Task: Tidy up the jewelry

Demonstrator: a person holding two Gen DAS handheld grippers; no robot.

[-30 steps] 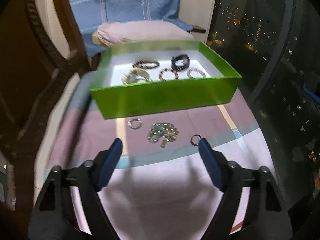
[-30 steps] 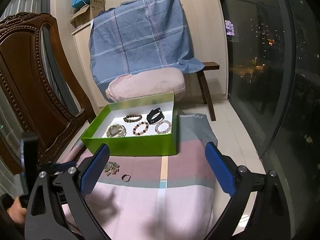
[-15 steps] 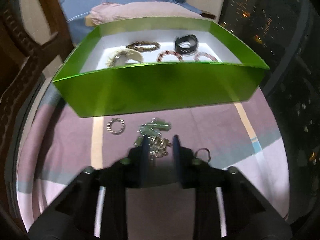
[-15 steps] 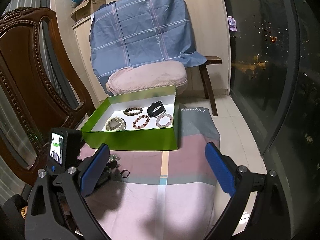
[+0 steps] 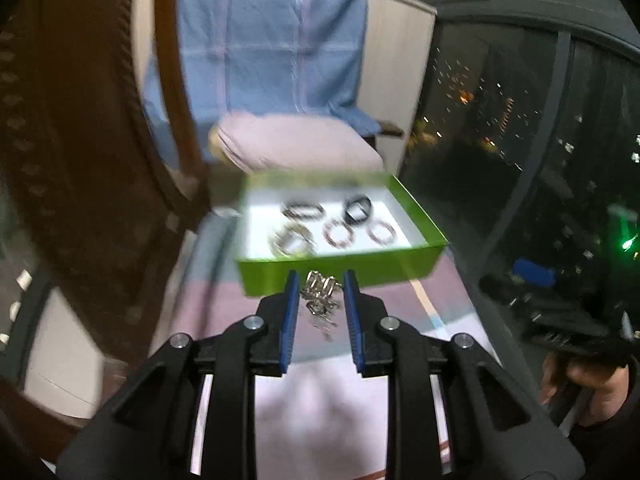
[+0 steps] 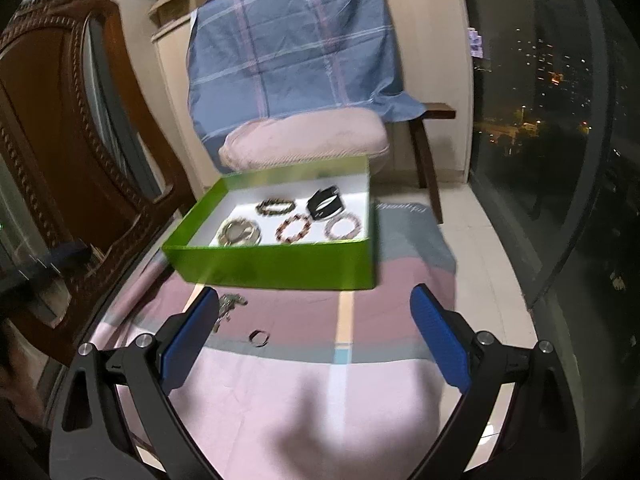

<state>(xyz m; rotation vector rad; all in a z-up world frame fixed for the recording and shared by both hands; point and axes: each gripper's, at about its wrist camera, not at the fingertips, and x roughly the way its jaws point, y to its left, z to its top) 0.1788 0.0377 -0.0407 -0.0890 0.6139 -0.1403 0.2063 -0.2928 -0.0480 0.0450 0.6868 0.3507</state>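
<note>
My left gripper (image 5: 321, 280) is shut on a silver chain bracelet (image 5: 320, 294), which hangs between the blue pads above the cloth, just in front of the green box (image 5: 340, 268). The box holds several bracelets and a black band (image 6: 324, 204). In the right wrist view the green box (image 6: 280, 266) stands ahead, part of the silver chain (image 6: 228, 308) shows by the left pad, and a small dark ring (image 6: 259, 337) lies on the striped cloth. My right gripper (image 6: 316, 320) is open and empty above the cloth.
A carved wooden chair (image 6: 60, 128) stands at the left. A pink cushion (image 6: 304, 140) and a blue checked cloth (image 6: 296, 48) lie behind the box. A dark window (image 6: 560, 120) runs along the right. The pink striped cloth (image 6: 320, 400) covers the table.
My left gripper closed on the silver chain bracelet and lifted it off the cloth, in front of the box. My right gripper stayed open and moved closer to the box.
</note>
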